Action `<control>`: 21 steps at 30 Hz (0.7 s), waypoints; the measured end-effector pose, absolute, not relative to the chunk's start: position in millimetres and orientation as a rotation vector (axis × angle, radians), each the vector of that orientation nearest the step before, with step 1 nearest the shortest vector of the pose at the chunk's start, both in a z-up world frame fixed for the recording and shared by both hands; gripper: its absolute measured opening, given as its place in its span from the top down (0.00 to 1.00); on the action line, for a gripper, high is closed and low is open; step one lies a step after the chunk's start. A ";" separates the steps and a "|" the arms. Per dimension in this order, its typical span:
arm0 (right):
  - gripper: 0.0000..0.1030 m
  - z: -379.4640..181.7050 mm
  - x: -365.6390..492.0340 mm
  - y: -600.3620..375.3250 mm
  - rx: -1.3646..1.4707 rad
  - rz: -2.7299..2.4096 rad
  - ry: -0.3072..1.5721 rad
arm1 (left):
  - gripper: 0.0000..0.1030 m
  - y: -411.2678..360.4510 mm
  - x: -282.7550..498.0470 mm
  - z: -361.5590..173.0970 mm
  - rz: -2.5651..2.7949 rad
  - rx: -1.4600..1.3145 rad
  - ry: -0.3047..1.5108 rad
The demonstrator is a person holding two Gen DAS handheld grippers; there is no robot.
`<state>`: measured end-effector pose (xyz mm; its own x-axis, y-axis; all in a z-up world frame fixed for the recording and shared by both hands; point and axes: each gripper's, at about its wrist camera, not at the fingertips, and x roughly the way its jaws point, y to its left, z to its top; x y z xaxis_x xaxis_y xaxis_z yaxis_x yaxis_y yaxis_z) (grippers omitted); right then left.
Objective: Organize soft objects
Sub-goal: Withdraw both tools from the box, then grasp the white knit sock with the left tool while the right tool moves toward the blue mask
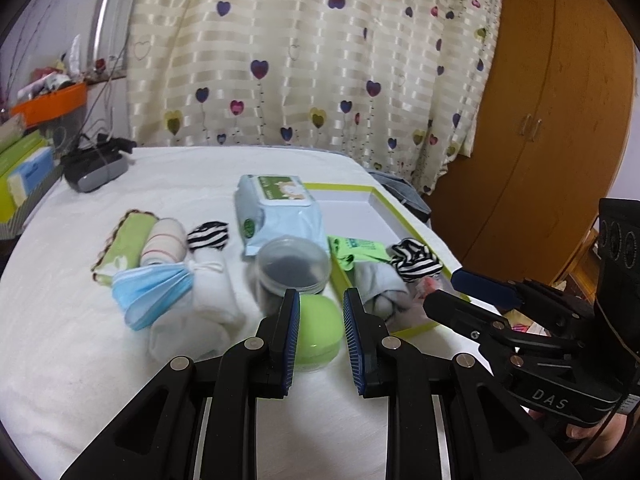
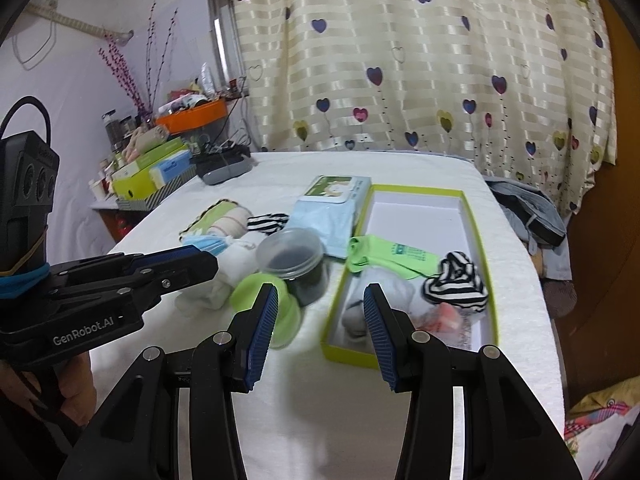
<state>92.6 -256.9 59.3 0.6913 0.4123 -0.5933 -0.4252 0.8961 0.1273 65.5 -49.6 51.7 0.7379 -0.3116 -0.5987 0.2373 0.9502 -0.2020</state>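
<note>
A: Soft things (image 1: 208, 292) are still lying loose on the white bedding (image 1: 80, 360) ahead of you: a blue mask (image 1: 152, 292) and white cloths, then 2 rolled towels (image 1: 144, 248) and a striped sock (image 1: 208, 235).

B: Which hand is sitting closer to them?

A: Your left gripper (image 1: 322, 340) is. The pile is lying ahead and left of its jaws, the towels' long axes running away from you. Those jaws are standing partly apart, pinching nothing; a green lidded tub (image 1: 320, 332) is showing in the gap beyond them, untouched.

B: And the other one?

A: Your right gripper (image 2: 320, 332) is holding its jaws wide, gripping nothing, and is pointing at the near end of the green-rimmed box (image 2: 480, 240), where a grey cloth (image 2: 380, 300), a striped bundle (image 2: 456, 284) and green socks (image 2: 384, 258) are already lying.

B: Further back?

A: A clear jar (image 1: 294, 266) and a wipes pack (image 1: 276, 208) are sitting mid-bed, a heart-print curtain (image 1: 312, 52) is hanging behind, and a wooden wardrobe (image 1: 560, 128) is standing to the right.
</note>
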 end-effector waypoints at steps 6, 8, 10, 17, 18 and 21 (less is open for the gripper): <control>0.55 58.7 89.4 -246.4 -0.036 0.492 0.657 | 0.79 -38.6 65.5 46.9 -0.273 -0.125 0.682; 0.55 58.6 89.7 -243.5 -0.040 0.499 0.658 | 0.79 -34.8 66.4 45.5 -0.264 -0.131 0.684; 0.55 58.3 90.4 -240.3 -0.044 0.504 0.660 | 0.79 -32.1 66.9 44.1 -0.257 -0.134 0.687; 0.55 57.0 92.2 -234.8 -0.053 0.517 0.663 | 0.69 -23.0 69.7 39.1 -0.238 -0.150 0.692; 0.55 56.5 92.8 -234.5 -0.054 0.520 0.665 | 0.66 -21.5 70.2 38.3 -0.235 -0.154 0.692; 0.55 56.0 93.3 -232.6 -0.056 0.524 0.667 | 0.66 -16.6 72.4 36.6 -0.227 -0.160 0.694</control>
